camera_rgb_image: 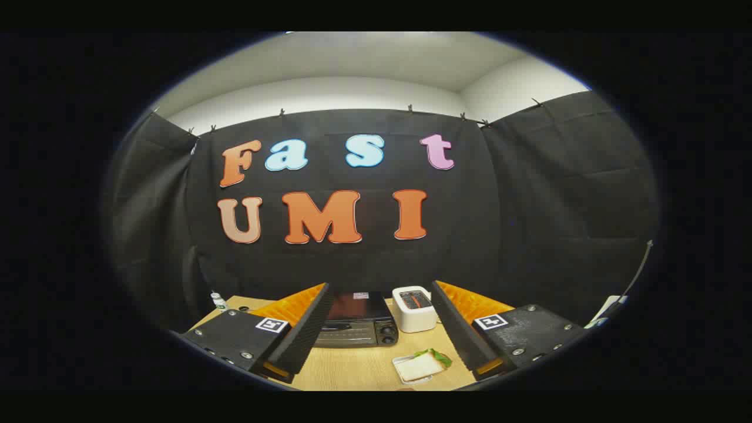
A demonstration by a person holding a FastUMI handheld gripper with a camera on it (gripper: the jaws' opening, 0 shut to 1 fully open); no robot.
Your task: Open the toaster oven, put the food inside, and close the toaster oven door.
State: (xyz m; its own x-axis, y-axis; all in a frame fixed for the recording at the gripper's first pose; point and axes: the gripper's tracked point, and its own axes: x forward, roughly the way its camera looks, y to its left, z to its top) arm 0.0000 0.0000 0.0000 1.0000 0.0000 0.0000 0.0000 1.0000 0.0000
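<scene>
The gripper [380, 343] hangs above the wooden table [352, 367] with its fingers spread wide and nothing between them. Far ahead, between the fingers, the black toaster oven [358, 322] stands with its door shut. A white toaster [413, 308] sits just to its right. Nearer, by the right finger, a sandwich with a green leaf [424, 363] lies on a small tray [402, 372]

Black cloth wall [529, 223] hangs clipped along its top edge around the booth, a pale ceiling [376, 59] glowing softly above it, and a light wooden tabletop [352, 367] sits below.
</scene>
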